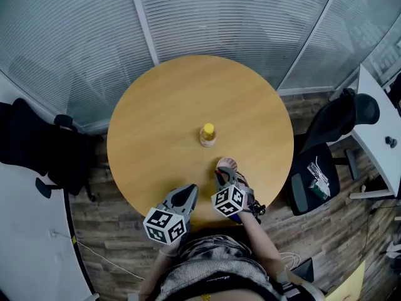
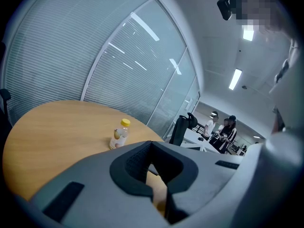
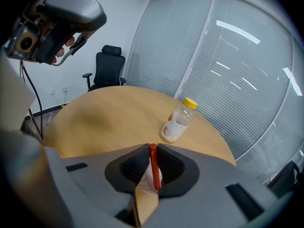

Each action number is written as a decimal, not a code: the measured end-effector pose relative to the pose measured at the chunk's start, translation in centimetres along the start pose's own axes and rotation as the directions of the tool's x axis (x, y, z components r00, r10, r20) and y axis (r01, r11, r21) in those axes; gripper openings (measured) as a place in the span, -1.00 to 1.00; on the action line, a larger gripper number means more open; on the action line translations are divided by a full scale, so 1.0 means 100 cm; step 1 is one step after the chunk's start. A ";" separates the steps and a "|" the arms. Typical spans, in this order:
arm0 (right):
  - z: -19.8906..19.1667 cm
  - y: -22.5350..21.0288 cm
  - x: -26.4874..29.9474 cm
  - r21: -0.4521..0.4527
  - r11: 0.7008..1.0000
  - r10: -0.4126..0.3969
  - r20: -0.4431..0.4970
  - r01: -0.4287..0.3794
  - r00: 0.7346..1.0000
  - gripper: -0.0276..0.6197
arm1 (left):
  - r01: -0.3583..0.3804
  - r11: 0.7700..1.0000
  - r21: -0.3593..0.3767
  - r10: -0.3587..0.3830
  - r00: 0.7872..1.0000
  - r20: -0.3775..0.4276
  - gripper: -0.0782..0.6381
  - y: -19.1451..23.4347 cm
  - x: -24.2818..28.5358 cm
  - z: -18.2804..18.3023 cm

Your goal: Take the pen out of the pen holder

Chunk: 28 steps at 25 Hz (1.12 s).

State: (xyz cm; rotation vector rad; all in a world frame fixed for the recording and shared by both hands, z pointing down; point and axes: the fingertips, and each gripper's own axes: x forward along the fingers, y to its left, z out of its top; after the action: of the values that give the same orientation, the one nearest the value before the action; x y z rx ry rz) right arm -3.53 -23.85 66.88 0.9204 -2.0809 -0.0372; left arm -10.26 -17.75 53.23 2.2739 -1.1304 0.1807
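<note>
A red pen (image 3: 153, 167) stands upright between the jaws of my right gripper (image 3: 153, 148), which is shut on it. Under the pen shows the pale pen holder (image 3: 148, 179). In the head view the right gripper (image 1: 224, 174) sits just behind the small pinkish-white pen holder (image 1: 227, 163) near the front of the round wooden table (image 1: 156, 105). My left gripper (image 1: 187, 193) hovers at the table's near edge, left of the right one. Its jaws (image 2: 151, 145) are shut with nothing between them.
A clear bottle (image 1: 208, 135) with a yellow cap stands at the table's middle, beyond the pen holder. Black office chairs (image 1: 31, 146) (image 1: 326, 155) flank the table. Glass walls with blinds curve behind it. A white desk (image 1: 379, 124) is at the right. People (image 2: 223, 129) stand far off.
</note>
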 end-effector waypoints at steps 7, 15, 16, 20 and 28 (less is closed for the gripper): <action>0.003 -0.007 -0.004 0.058 0.998 0.003 0.028 -0.004 1.000 -0.73 | 0.001 1.000 0.006 -0.001 1.000 -0.002 -0.77 -0.003 0.000 0.000; 0.004 -0.027 -0.014 0.191 0.982 -0.009 0.088 -0.008 0.996 -0.73 | 0.006 1.000 0.009 -0.006 1.000 -0.008 -0.77 -0.010 0.005 -0.001; 0.005 -0.029 -0.016 0.206 0.978 -0.013 0.101 -0.008 0.995 -0.73 | 0.008 1.000 0.009 -0.008 1.000 -0.008 -0.77 -0.011 0.005 -0.001; 0.011 -0.039 -0.027 0.239 0.971 -0.038 0.155 -0.001 0.987 -0.73 | 0.014 1.000 0.011 -0.014 1.000 -0.011 -0.77 -0.016 0.006 -0.004; 0.023 -0.059 -0.056 0.345 0.938 -0.079 0.253 -0.014 0.964 -0.73 | 0.021 1.000 0.015 -0.020 1.000 -0.019 -0.77 -0.024 0.009 -0.008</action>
State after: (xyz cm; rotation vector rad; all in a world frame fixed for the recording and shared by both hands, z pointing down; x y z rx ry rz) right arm 0.45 -25.34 59.62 1.2161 -2.3655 0.2051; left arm -7.78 -16.83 53.13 2.2916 -1.0992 0.2028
